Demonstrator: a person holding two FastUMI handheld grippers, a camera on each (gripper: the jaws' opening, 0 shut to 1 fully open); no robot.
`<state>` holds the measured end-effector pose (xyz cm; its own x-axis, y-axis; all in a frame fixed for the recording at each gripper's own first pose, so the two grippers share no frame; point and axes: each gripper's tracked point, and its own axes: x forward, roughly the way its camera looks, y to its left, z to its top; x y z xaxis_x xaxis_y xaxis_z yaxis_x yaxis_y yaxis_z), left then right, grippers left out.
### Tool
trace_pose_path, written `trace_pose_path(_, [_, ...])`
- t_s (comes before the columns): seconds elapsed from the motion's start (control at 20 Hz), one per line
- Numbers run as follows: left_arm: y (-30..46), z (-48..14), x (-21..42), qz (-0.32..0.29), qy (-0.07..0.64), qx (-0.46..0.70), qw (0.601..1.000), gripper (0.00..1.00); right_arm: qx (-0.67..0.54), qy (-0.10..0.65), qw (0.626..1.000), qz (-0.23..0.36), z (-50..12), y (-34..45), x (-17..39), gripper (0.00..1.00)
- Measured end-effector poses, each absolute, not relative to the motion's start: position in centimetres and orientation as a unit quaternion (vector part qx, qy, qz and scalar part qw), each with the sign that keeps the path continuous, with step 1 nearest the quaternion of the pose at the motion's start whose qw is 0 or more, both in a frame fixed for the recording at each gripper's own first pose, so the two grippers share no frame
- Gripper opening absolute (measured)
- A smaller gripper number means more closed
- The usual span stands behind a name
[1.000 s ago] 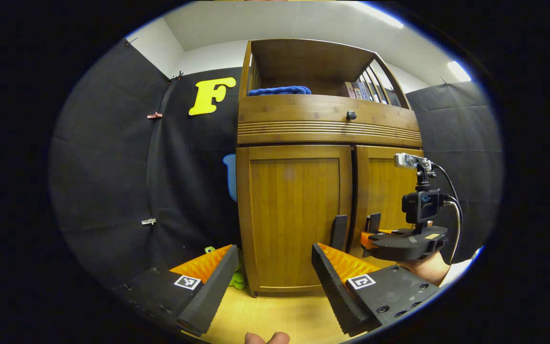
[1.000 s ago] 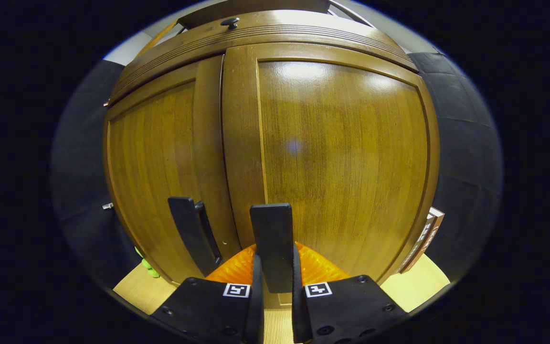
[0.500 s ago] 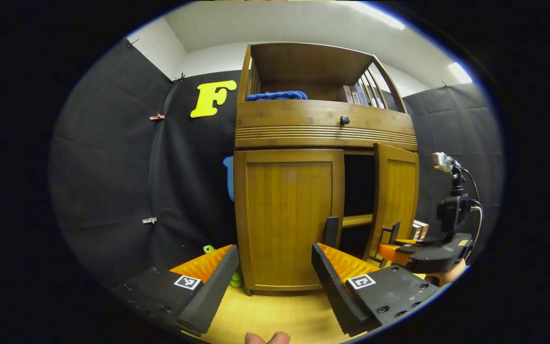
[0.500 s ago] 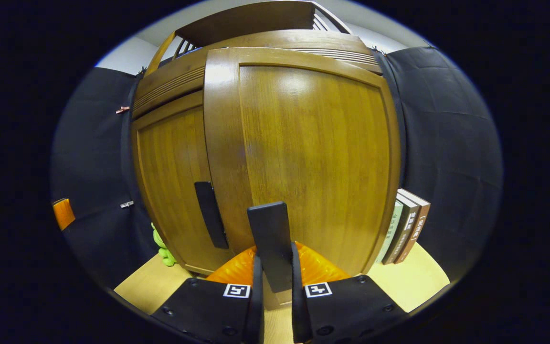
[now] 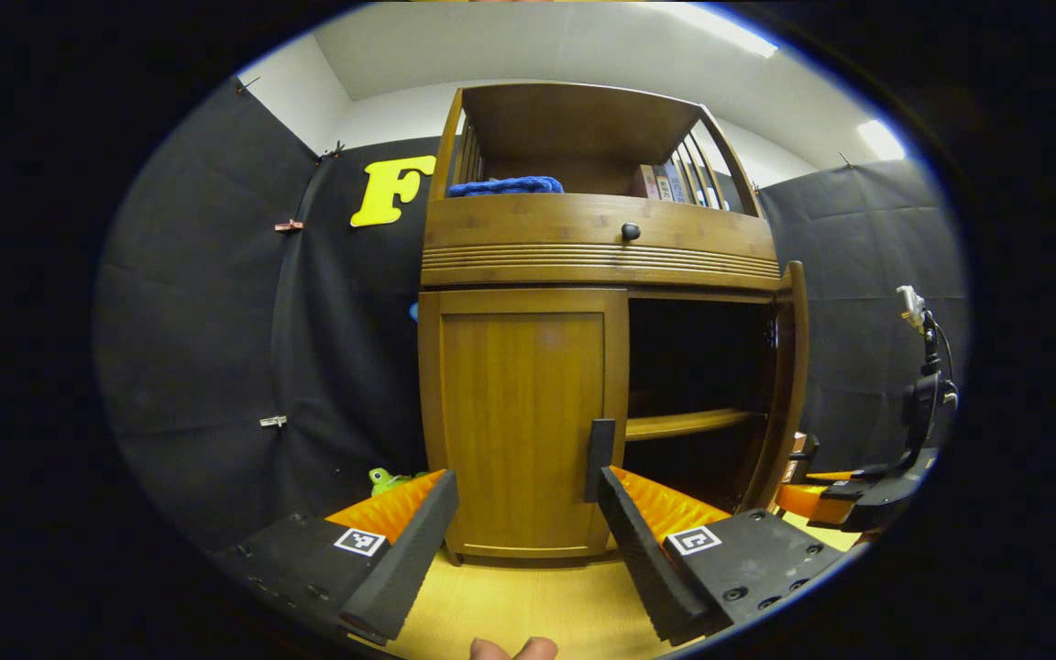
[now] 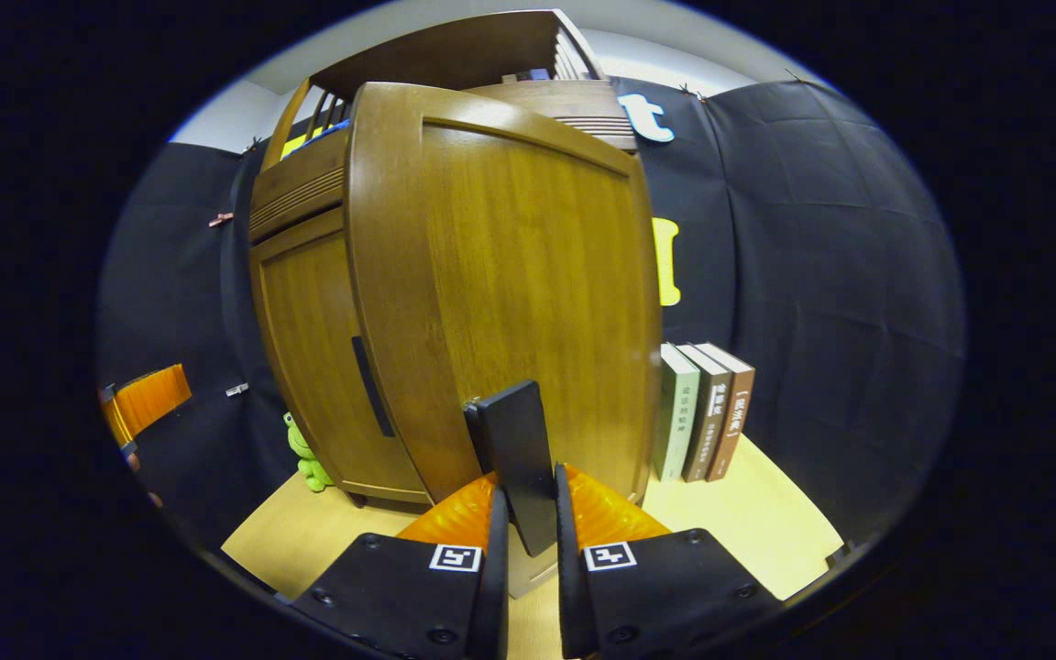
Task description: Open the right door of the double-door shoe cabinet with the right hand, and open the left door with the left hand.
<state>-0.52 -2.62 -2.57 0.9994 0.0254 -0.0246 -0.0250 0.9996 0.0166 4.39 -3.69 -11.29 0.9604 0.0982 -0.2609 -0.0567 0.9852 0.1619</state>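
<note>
Halfway: the right gripper [image 6: 525,527] clamps the right door's handle [image 6: 517,463], right door [image 6: 510,293] swung wide; the left gripper [image 5: 528,532] gapes before the closed left door [image 5: 523,422] at the cabinet's front.

Since a second ago the wooden cabinet's right door [image 6: 500,284] swings from closed to wide open, drawn by the right gripper [image 6: 525,513] clamped on its flat black handle [image 6: 517,463], baring a dark interior with a wooden shelf [image 5: 688,423], while three upright books [image 6: 704,412] come into sight beside it.
</note>
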Motion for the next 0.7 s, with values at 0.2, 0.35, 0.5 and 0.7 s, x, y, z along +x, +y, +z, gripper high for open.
trace_pose_path(0.2, [-4.7,-2.5,0.5,-0.001,0.013,0.009,1.000,0.94,0.076,0.143,0.986,0.047,-11.0,-6.6,2.7,0.22])
trace_pose_path(0.35, [-6.1,-2.6,1.2,-0.009,0.016,0.009,1.000,0.96,0.077,0.144,0.986,0.036,-10.8,-9.4,2.0,0.22])
trace_pose_path(0.5, [-7.3,-2.4,1.9,-0.012,0.016,0.006,1.000,0.94,0.078,0.143,0.986,0.032,-10.5,-12.4,1.7,0.21])
trace_pose_path(0.7, [-8.9,-2.4,2.5,-0.013,0.017,0.008,1.000,0.94,0.069,0.146,0.986,0.032,-10.4,-16.6,1.7,0.13])
